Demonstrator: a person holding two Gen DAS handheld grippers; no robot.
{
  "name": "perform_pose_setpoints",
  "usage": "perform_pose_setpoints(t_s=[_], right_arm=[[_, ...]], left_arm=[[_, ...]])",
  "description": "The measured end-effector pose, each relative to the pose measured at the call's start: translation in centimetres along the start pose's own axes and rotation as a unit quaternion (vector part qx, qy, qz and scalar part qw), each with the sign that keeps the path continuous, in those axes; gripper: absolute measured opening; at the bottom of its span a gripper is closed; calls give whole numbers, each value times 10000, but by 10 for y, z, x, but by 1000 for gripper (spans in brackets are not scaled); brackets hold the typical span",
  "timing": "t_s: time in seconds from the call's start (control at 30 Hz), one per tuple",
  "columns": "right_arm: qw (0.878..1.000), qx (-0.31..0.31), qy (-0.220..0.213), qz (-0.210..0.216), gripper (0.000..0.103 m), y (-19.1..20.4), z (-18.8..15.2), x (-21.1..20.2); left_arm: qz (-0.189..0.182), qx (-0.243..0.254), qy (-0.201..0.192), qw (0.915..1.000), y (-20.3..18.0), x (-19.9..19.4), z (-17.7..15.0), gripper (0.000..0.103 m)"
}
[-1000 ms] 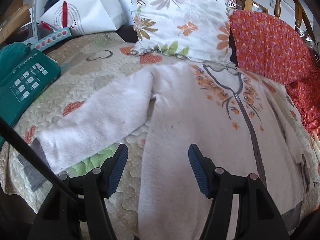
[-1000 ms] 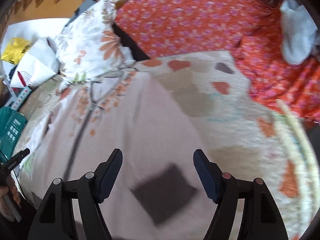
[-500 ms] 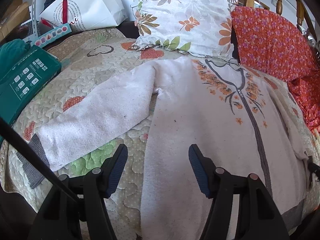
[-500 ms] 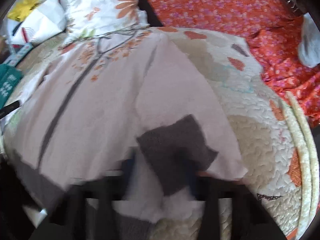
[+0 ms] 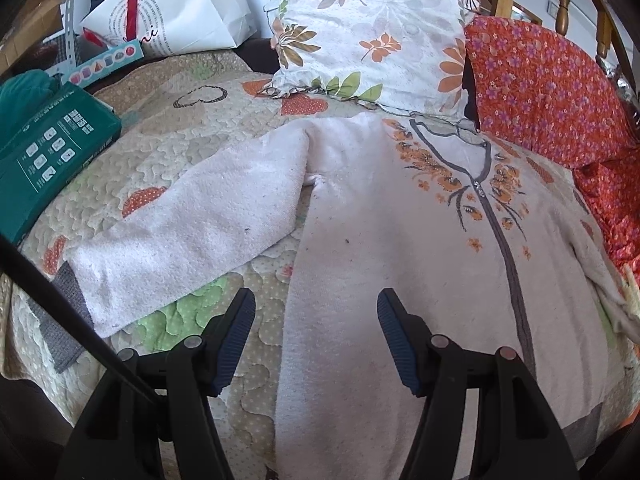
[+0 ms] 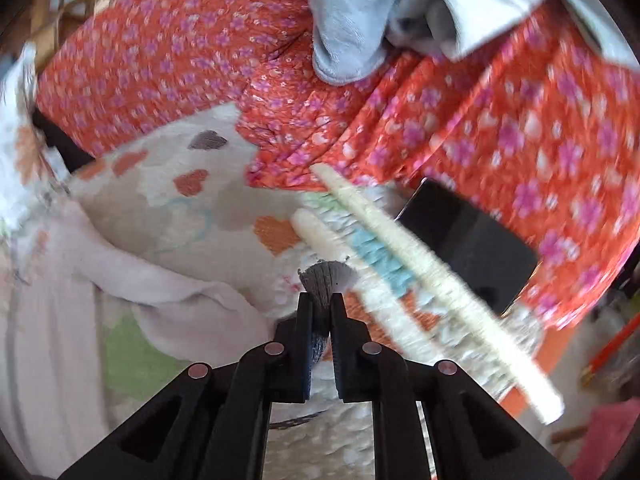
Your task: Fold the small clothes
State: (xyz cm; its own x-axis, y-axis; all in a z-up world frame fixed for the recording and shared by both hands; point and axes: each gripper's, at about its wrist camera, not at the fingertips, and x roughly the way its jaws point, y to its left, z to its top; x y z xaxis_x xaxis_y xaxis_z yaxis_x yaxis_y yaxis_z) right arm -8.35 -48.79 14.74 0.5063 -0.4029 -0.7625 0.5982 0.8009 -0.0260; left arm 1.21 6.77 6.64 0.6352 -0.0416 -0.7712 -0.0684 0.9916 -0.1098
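Note:
A pale pink zip cardigan with orange flower embroidery lies face up on the quilt. Its left sleeve is spread out to the left and ends in a grey cuff. My left gripper hovers open over the cardigan's lower left edge, with nothing between its fingers. In the right wrist view my right gripper pinches the other sleeve's grey cuff. Its jaws are opening slightly with the cuff still between them. That sleeve trails back left toward the cardigan body.
A floral pillow and an orange flowered cushion stand at the bed's head. A green box and a white bag sit at the left. A black flat device and grey clothes lie to the right.
My right gripper closed on the grey cuff and swung right toward the quilt's edge, drawing that sleeve out off the cardigan's front. The left gripper stayed put and open.

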Motion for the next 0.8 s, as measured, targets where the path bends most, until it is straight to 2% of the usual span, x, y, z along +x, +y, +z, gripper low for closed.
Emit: perform_pose_setpoints(t_s=[0.07,0.17,0.23,0.27,0.37,0.4,0.5,0.57,0.63,0.67,0.8], right_arm=[[9995,-193,-63,252,30,17,-6,-8],[9923,-673,-64,1037,45,60,-23,-17],[9861,-979,38,1341,54,88,-35,-15],[9828,-1079,95,1494,59,100,-42,-13],[9628,-1354,591,2261,59,148,-65,-1],[9591,-1452,653,2339,59,159,-73,2],[9557,-1830,645,2212,59,191,-93,9],[9517,-2068,671,2168,60,207,-110,17],[9514,-2261,444,2042,66,212,-118,15],[9501,-2339,399,2027,69,214,-118,17],[9513,-2278,331,2052,76,211,-120,17]], left_arm=[[5,22,23,10000,0,1,-1,63],[60,24,65,10000,2,3,-3,63],[99,-16,73,9999,5,3,-4,63],[127,-47,70,9999,8,3,-4,63],[192,-154,91,9997,17,3,-5,63],[214,-182,108,9995,19,4,-5,64],[288,-251,147,9992,28,4,-3,64],[360,-410,5,9985,41,-2,4,64],[517,-686,-146,9962,59,-8,9,67],[634,-932,-187,9935,74,-10,12,71],[892,-1740,-105,9806,125,-8,17,71]])
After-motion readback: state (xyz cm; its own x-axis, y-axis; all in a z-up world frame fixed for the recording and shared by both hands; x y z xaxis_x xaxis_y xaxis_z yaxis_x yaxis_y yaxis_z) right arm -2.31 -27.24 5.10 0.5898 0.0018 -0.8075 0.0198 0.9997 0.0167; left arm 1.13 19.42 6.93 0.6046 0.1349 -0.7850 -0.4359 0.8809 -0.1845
